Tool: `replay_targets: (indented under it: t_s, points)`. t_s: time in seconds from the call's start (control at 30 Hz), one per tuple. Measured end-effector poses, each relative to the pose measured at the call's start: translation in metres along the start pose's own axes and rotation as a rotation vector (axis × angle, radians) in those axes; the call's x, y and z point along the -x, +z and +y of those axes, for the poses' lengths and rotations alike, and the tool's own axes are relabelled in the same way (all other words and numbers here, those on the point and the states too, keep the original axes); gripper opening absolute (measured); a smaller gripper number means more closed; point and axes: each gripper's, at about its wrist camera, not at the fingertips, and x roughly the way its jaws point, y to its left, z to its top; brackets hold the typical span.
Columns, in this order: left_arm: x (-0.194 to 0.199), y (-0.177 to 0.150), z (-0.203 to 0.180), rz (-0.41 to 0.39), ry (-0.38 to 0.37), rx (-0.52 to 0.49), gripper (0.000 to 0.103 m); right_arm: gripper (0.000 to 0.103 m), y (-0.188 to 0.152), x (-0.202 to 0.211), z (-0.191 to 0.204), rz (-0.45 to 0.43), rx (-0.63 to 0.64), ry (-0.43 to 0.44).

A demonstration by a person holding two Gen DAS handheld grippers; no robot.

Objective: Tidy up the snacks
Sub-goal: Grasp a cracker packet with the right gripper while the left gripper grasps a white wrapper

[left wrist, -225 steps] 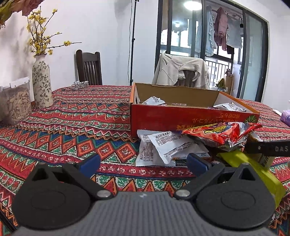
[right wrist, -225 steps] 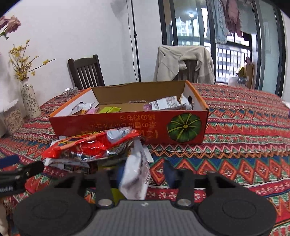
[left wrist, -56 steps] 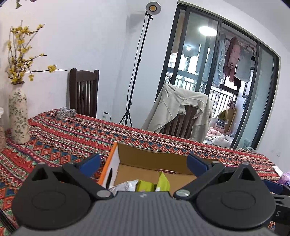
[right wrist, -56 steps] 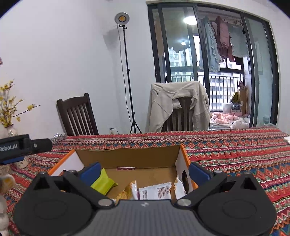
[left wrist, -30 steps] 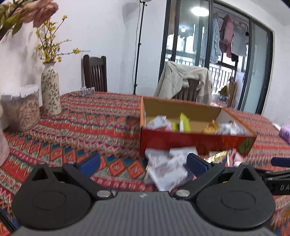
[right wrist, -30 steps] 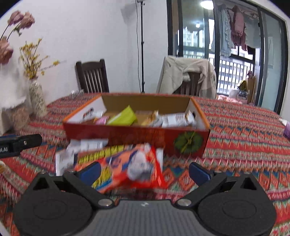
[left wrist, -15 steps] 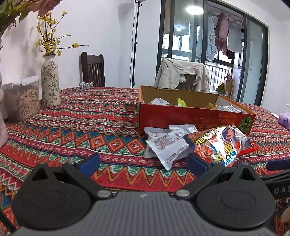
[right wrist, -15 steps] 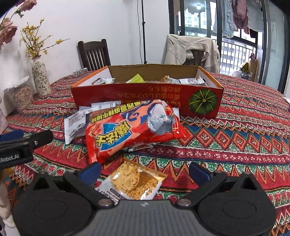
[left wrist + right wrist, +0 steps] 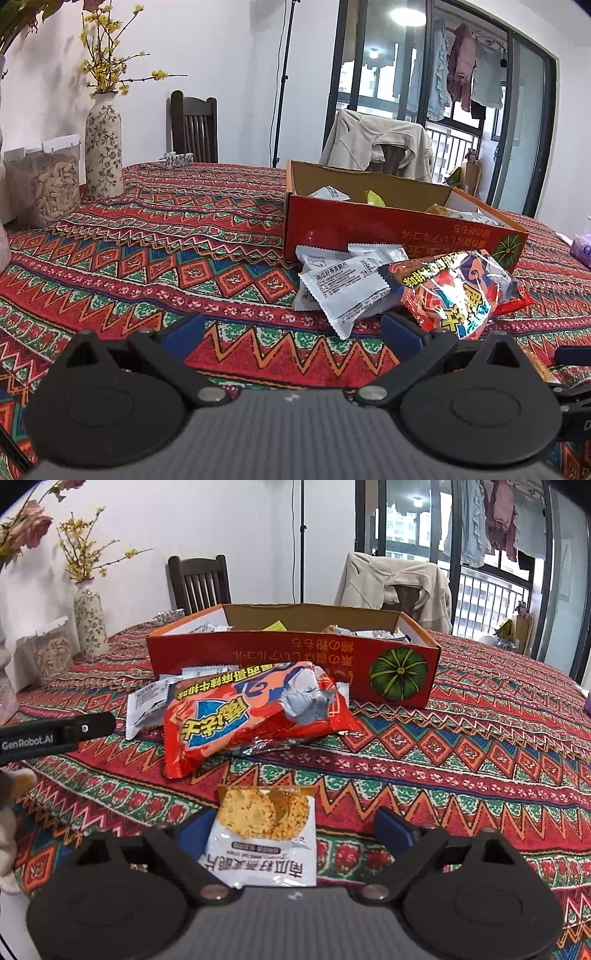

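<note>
Item: cracker packet (image 9: pixel 264 834), lower centre of the right wrist view, flat on the tabletop (image 9: pixel 461 746) between the jaws of the right claw (image 9: pixel 291 829), which have just been narrowing, untouched. Likely light, crinkly, fragile contents; pinch the sealed edge. Left claw (image 9: pixel 291 328) wide, empty.

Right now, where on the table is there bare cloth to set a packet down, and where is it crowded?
Free: the cloth between the vase and the box, and, in the right wrist view, the stretch right of the box and red bag. Crowded: the box front, where white packets and the red bag overlap, with the cracker packet nearer.
</note>
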Motion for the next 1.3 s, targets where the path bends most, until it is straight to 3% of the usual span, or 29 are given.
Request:
replay_targets:
  t_s: [0.1, 0.23, 0.3, 0.37, 0.57, 1.07, 1.3]
  points:
    - [0.0, 0.0, -0.001, 0.001, 0.004, -0.004, 0.103, 0.083, -0.001, 0.002, -0.003, -0.01, 0.008, 0.015]
    - [0.0, 0.0, -0.002, -0.001, 0.008, -0.005, 0.103, 0.052, -0.003, 0.007, -0.004, -0.031, 0.027, 0.039]
    - [0.0, 0.0, -0.002, -0.001, 0.008, -0.003, 0.103, 0.051, -0.003, 0.009, -0.004, -0.036, 0.034, 0.047]
    - [-0.001, 0.0, -0.001, 0.002, 0.013, 0.005, 0.103, 0.039, -0.003, 0.009, -0.002, -0.042, 0.038, 0.043]
    - [-0.001, 0.0, 0.002, 0.006, 0.011, 0.025, 0.103, 0.039, 0.007, 0.018, -0.006, -0.113, 0.026, 0.042]
    - [-0.002, 0.0, 0.0, 0.01, 0.02, 0.013, 0.103, 0.039, 0.053, 0.005, -0.046, -0.324, -0.05, -0.079]
    - [-0.004, 0.001, -0.004, 0.03, 0.042, -0.009, 0.103, 0.039, 0.057, -0.018, -0.058, -0.347, -0.091, -0.116]
